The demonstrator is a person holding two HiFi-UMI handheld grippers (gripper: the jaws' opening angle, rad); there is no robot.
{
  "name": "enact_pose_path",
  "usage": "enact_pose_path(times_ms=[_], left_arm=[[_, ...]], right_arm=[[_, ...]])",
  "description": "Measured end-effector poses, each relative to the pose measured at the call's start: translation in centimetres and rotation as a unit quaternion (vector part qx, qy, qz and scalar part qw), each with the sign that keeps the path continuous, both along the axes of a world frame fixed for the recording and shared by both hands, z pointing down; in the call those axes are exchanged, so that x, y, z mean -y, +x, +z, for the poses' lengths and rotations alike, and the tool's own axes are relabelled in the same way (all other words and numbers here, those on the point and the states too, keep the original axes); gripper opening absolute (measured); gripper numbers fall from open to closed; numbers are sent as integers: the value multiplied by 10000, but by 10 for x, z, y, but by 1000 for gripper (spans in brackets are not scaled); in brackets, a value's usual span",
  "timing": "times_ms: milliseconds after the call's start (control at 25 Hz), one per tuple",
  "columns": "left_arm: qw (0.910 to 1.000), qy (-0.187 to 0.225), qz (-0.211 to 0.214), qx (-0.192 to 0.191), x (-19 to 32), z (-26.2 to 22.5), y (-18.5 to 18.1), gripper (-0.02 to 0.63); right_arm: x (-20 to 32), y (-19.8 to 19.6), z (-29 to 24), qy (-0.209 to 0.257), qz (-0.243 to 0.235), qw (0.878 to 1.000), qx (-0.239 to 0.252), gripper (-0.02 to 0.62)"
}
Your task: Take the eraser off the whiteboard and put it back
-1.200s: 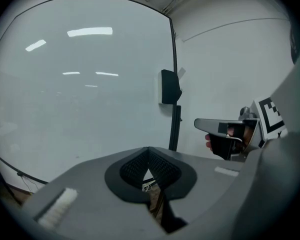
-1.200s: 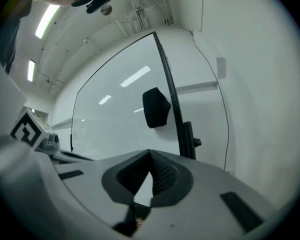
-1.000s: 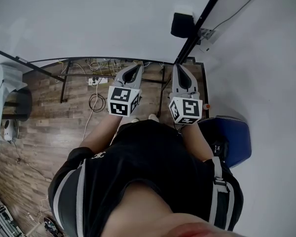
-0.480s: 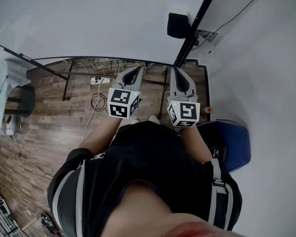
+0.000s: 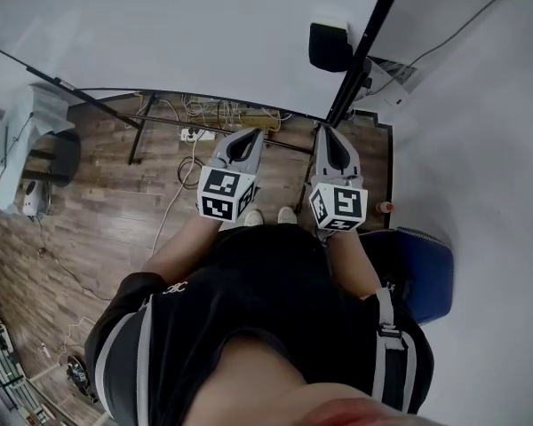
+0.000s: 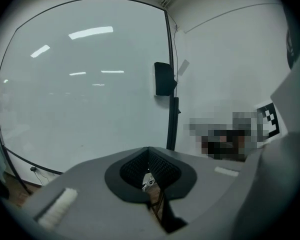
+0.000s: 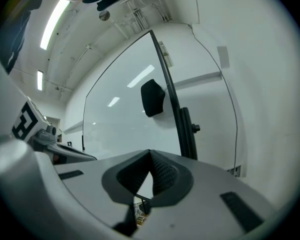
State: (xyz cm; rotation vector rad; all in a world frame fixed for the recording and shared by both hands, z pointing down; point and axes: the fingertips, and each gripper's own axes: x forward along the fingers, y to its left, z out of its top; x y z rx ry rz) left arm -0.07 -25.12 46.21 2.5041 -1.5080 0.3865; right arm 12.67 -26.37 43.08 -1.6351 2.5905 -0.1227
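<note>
Eraser (image 5: pixel 329 46) on whiteboard (image 5: pixel 160 34), 1 o'clock | left gripper (image 6: pixel 149 156), right gripper (image 7: pixel 151 161) pinched together, empty | pre-removal or returned

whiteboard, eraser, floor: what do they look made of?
The whiteboard is a smooth, glossy white panel, and ceiling lights reflect in it. It could be coated steel or glass; I can't tell which. The eraser is a matte black block, probably plastic or foam, but too small to say. The floor is brown wood-grain planks with a low sheen; real wood or laminate is unclear.
</note>
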Motion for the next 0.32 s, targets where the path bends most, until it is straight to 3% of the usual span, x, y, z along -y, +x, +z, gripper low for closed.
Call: enact_pose_path(times_ms=[320], left_arm=[[9995,50,-318,-35,-3,-3,-16,9]], right_arm=[[-3,-14,-5,46,-231,9997,116,5]])
